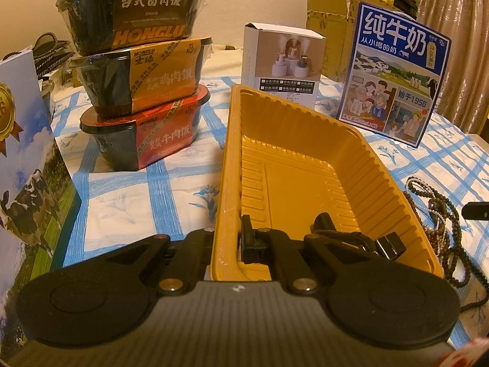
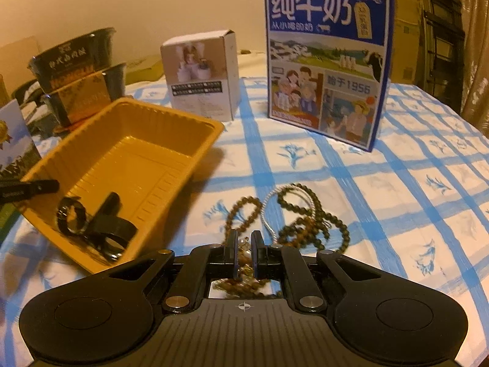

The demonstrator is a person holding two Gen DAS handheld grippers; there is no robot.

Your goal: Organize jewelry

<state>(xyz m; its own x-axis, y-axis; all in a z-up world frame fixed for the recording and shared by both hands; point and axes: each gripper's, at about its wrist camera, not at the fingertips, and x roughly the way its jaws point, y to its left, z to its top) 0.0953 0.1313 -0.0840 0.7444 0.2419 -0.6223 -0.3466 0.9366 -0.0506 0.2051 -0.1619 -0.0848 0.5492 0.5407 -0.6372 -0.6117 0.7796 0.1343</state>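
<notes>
A yellow plastic tray [image 1: 305,159] stands on the blue-checked cloth. My left gripper [image 1: 235,238] is shut on the tray's near left rim, one finger inside the wall and the other hidden outside it. Black straps and a buckled band [image 1: 351,235] lie in the tray's near corner, also seen in the right wrist view as black bands [image 2: 91,223]. To the right of the tray [image 2: 128,153] lies a tangle of brown, green and pearl bead strands [image 2: 305,214]. My right gripper [image 2: 244,250] is shut on a bead strand at the tangle's near end, slightly above the cloth.
Three stacked rice bowls [image 1: 137,76] stand left of the tray, a white box [image 1: 281,64] behind it and a blue milk carton [image 1: 394,73] at the back right. Another printed carton [image 1: 27,168] stands close on the left. The bead tangle [image 1: 437,220] lies at the tray's right.
</notes>
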